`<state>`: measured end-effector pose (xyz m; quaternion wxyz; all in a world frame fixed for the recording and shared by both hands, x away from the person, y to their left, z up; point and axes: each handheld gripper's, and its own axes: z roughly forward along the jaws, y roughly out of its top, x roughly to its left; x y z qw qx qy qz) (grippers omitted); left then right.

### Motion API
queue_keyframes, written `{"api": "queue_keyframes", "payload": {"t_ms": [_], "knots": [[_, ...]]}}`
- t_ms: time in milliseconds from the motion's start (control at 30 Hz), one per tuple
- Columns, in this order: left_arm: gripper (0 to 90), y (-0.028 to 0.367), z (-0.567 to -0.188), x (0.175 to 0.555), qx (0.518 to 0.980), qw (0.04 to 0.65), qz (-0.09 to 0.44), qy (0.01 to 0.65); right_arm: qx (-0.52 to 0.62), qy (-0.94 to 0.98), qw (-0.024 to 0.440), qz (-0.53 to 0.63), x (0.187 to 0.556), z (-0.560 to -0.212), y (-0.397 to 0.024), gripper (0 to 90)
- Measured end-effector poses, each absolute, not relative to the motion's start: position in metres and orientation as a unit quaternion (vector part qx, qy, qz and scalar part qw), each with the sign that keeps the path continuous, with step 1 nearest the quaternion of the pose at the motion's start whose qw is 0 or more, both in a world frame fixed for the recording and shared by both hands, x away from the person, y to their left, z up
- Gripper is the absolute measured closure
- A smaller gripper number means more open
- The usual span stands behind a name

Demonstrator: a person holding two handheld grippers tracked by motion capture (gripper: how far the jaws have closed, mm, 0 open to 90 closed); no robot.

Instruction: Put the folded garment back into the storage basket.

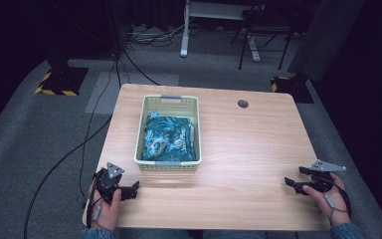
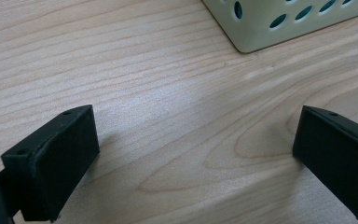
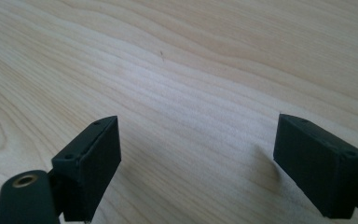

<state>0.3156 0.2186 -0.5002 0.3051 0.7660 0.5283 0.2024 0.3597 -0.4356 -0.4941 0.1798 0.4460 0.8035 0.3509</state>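
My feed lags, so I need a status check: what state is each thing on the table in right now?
Basket: upright on the table, holding the cloth.
Blue patterned cloth: crumpled inside the basket.
Left tongs: open, empty, near the basket's corner.
Right tongs: open, empty, over bare table.

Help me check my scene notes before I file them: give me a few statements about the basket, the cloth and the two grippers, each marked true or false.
1. The blue patterned cloth lies inside the pale basket. True.
2. The left gripper is clamped on the basket's rim. False: its jaws stand open over bare table, apart from the basket.
3. The right gripper is open with nothing between its jaws. True.
4. The basket sits at the table's right edge. False: it stands left of the middle, toward the far side.
5. The right gripper holds the cloth. False: the cloth lies in the basket, away from both grippers.
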Motion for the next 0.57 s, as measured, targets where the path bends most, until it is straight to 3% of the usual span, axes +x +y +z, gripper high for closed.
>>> {"api": "queue_keyframes", "payload": {"t_ms": [333, 567], "knots": [[0.2, 0.2186, -0.5002, 0.3156, 0.766, 0.305, 0.202, 0.528, 0.434, 0.811, 0.183, 0.346, 0.3542, -0.5008, -0.4343, 5.4], [0.2, 0.2186, -0.5002, 0.3156, 0.766, 0.305, 0.202, 0.528, 0.434, 0.812, 0.182, 0.345, 0.3542, -0.5010, -0.4340, 5.2]]}}
